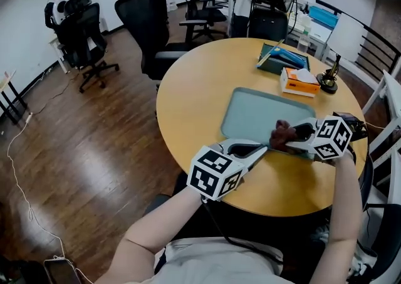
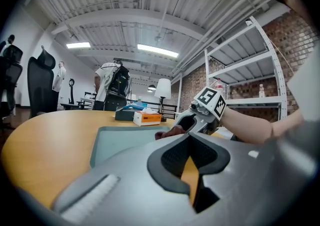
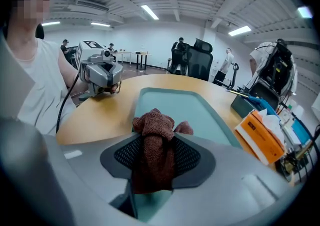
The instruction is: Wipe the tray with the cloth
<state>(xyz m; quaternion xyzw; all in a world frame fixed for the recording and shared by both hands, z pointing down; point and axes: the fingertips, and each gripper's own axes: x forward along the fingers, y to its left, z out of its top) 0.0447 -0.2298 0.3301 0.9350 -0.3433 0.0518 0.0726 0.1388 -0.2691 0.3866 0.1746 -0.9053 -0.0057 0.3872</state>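
Observation:
A teal tray (image 1: 250,110) lies on the round wooden table (image 1: 194,94), right of its middle. My right gripper (image 1: 293,133) is shut on a bunched brown cloth (image 1: 282,132) over the tray's near right part. In the right gripper view the cloth (image 3: 156,125) fills the gap between the jaws, above the tray (image 3: 185,108). My left gripper (image 1: 258,149) lies low at the tray's near edge. Its jaws are shut (image 2: 191,137), with only table wood showing in the slit. Whether they touch the rim is hidden.
An orange tissue box (image 1: 299,82), a dark box with a blue item (image 1: 283,58) and a small dark lamp (image 1: 328,81) stand at the table's far right. Black office chairs (image 1: 147,19) and standing people are beyond the table. The table's near edge runs just under my grippers.

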